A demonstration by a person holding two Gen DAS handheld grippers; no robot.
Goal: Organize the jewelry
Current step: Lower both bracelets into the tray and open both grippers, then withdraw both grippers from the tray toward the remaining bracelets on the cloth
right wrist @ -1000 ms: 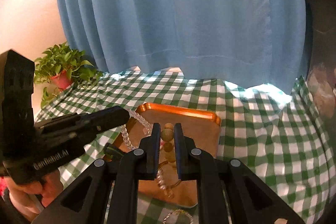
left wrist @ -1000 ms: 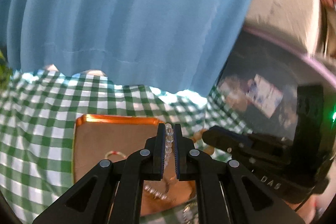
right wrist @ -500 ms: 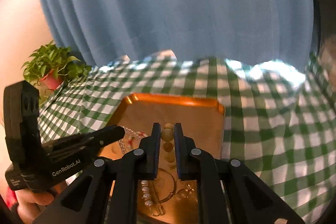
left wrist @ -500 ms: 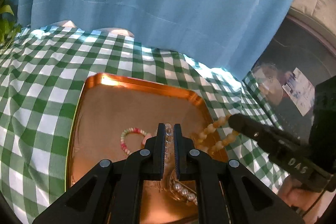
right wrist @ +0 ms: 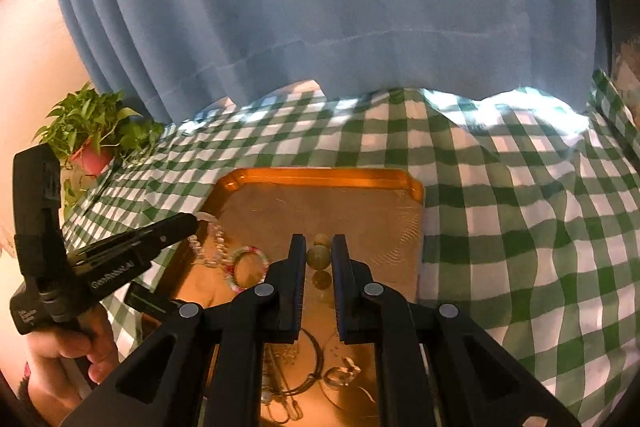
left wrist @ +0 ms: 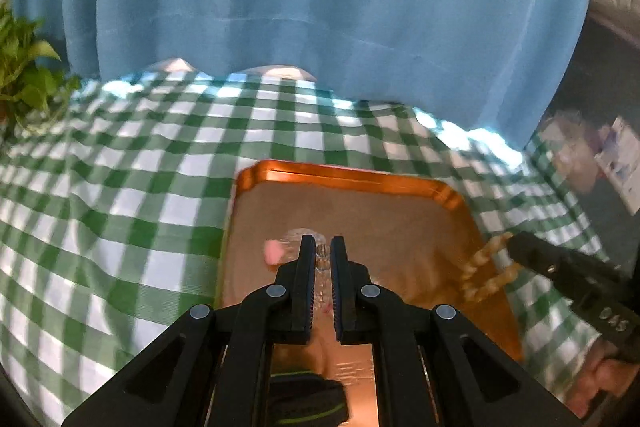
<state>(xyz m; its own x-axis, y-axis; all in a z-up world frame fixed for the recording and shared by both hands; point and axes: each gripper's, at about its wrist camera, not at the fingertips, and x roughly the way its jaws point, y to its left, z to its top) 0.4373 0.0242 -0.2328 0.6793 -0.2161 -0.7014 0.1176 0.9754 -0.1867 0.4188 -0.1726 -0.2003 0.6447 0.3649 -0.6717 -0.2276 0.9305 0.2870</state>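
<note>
My left gripper (left wrist: 320,247) is shut on a clear bead bracelet (left wrist: 321,251), which hangs low over the left part of the copper tray (left wrist: 340,175). The right wrist view shows that gripper (right wrist: 193,223) from the side, with the clear bracelet (right wrist: 213,241) dangling to the tray. My right gripper (right wrist: 319,247) is shut on a tan bead bracelet (right wrist: 318,255) over the middle of the tray (right wrist: 320,174). In the left wrist view its tip (left wrist: 516,247) holds the tan bracelet (left wrist: 478,267) at the tray's right rim. A multicolour bead bracelet (right wrist: 246,267) lies flat on the tray.
Thin necklaces (right wrist: 310,381) and a ring (right wrist: 340,375) lie at the tray's near end. A green checked cloth (right wrist: 520,227) covers the table, with a blue curtain (right wrist: 320,7) behind. A potted plant (right wrist: 92,135) stands far left. A hand (right wrist: 68,347) grips the left tool.
Both grippers have come down toward the tray, each still shut on its bracelet. The hanging bracelets now reach the tray surface and the tray fills more of both views.
</note>
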